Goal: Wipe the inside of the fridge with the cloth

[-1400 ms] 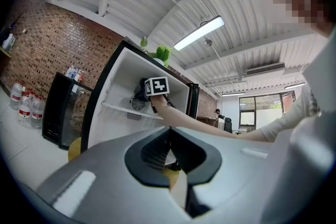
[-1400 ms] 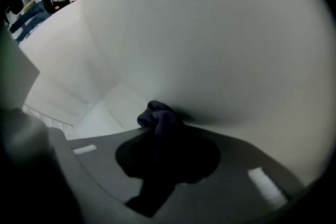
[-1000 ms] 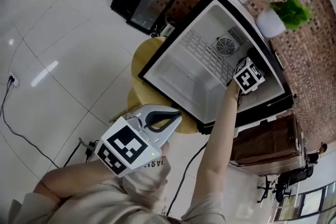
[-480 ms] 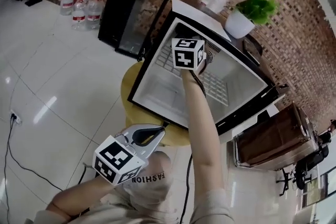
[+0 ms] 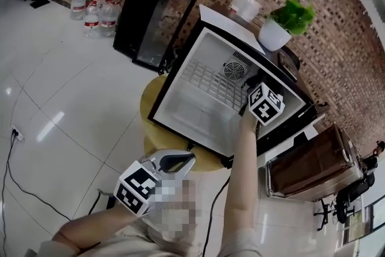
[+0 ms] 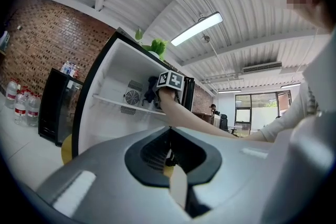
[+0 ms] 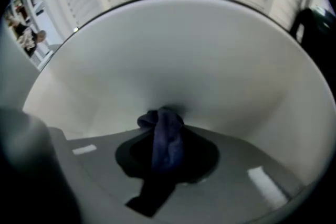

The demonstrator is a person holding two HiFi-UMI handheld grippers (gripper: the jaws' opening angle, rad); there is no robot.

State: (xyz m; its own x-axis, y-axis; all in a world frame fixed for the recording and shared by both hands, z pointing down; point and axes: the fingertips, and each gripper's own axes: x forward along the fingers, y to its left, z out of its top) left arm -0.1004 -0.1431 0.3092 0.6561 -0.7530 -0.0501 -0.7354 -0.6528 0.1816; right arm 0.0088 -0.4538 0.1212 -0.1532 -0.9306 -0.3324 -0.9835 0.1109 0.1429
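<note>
Your right claw (image 7: 166,119) is clamped on the cloth (image 7: 167,145), a dark blue wad bunched between the jaws. Its long axis runs along the claw's own line, and a tail trails back under the jaws. The wad's front end sits at the claw's tip and looks pressed against the white wall (image 7: 173,44) straight ahead, so the cloth leads and the claw follows. From the head view, that claw is deep in the fridge (image 5: 180,90), at the right side of the cavity, below and to the right of the fan (image 5: 233,71). Most of the cavity lies to the claw's left, so your next stroke probably goes that way.

Your left claw (image 5: 187,159) is closed on nothing, held low by your body and well clear of the fridge; the right arm is the only one within reach.

Half a second ago the right claw was up at the cavity's left, beside the fan. It has since swept across to the right side, while the left claw has barely shifted.
</note>
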